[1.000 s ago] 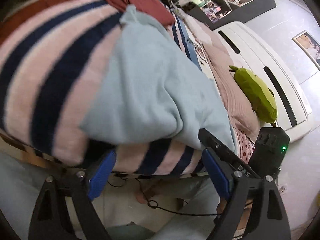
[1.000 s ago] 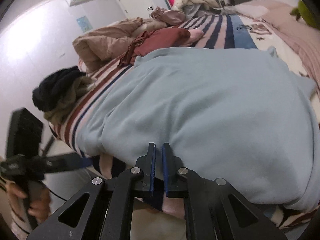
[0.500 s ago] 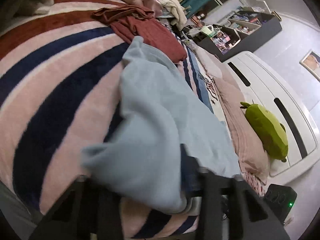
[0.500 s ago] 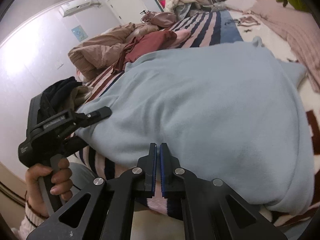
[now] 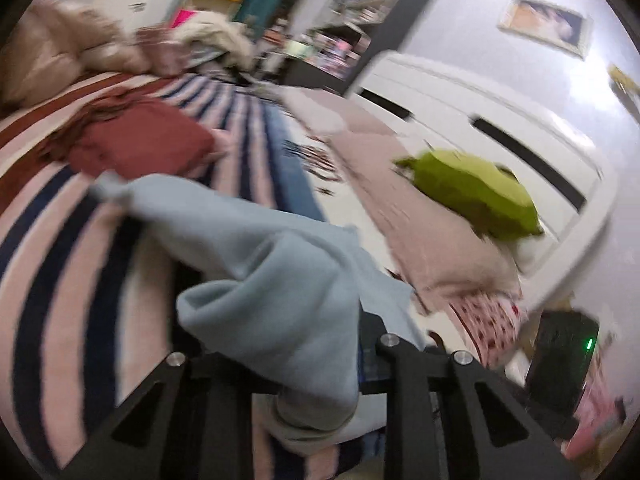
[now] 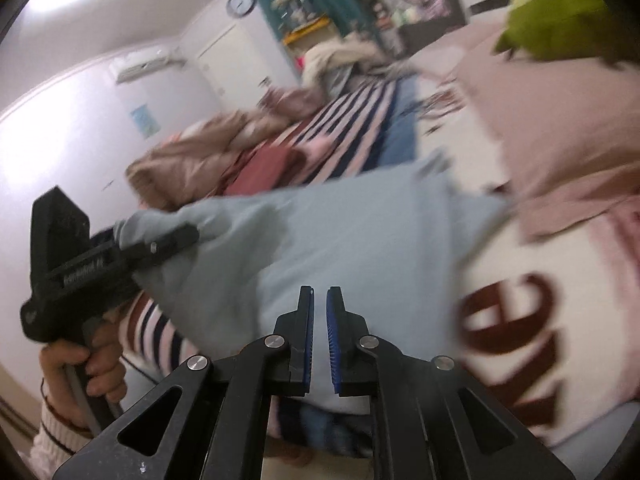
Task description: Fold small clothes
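Note:
A light blue fleece garment point(image 6: 340, 240) lies across the striped blanket at the bed's near edge. My left gripper point(image 5: 276, 332) is shut on its near left corner point(image 5: 276, 304), which bunches over the fingers and is lifted; the same gripper shows in the right wrist view point(image 6: 160, 244) clamped on that corner. My right gripper point(image 6: 318, 312) is shut on the garment's near edge, with a thin gap between the blue pads point(image 6: 331, 332). The fabric stretches between the two grippers above the bed.
A dark red garment point(image 5: 136, 144) lies farther back on the pink and navy striped blanket point(image 5: 52, 264). A green plush toy point(image 5: 476, 192) sits on a pink pillow point(image 5: 432, 240) at the right. Brown bedding point(image 6: 192, 164) is piled at the far left.
My left gripper closed on the blue garment's corner and lifted it up and forward. Both grippers rose, pulling the near edge off the blanket. The views are motion-blurred.

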Demonstrator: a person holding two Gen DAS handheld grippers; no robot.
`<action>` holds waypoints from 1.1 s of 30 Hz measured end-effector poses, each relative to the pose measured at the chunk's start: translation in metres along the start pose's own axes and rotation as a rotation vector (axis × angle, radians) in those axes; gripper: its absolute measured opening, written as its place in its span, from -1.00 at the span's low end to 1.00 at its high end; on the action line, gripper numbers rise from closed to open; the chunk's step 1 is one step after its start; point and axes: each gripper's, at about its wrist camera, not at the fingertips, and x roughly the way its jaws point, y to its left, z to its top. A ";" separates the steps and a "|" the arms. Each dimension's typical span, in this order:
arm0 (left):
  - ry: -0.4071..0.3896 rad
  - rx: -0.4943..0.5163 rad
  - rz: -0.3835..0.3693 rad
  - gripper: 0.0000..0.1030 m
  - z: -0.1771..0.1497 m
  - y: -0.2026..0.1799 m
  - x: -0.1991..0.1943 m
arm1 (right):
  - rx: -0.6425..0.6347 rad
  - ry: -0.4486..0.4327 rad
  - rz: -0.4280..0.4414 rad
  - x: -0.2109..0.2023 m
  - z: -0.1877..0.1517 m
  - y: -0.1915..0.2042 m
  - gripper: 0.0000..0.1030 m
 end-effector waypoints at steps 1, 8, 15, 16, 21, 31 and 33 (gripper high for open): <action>0.019 0.028 -0.018 -0.61 0.000 -0.009 0.008 | 0.011 -0.013 -0.009 -0.005 0.002 -0.005 -0.94; 0.303 0.130 -0.192 -0.54 -0.034 -0.049 0.092 | 0.051 -0.064 -0.139 -0.033 0.010 -0.041 -0.94; 0.303 0.069 -0.249 -0.29 -0.031 -0.036 0.080 | 0.094 -0.038 -0.142 -0.031 0.006 -0.051 -0.94; 0.303 0.063 -0.258 -0.09 -0.030 -0.036 0.074 | 0.091 -0.038 -0.139 -0.030 0.006 -0.049 -0.94; 0.236 0.052 -0.321 0.15 -0.023 -0.044 0.024 | 0.046 -0.034 -0.112 -0.032 0.015 -0.036 -0.94; 0.041 0.024 -0.111 0.28 -0.016 0.011 -0.054 | -0.130 -0.051 0.048 -0.022 0.037 0.046 -0.72; 0.031 -0.012 -0.130 0.28 -0.018 0.023 -0.056 | -0.200 -0.042 0.100 -0.016 0.036 0.070 -0.72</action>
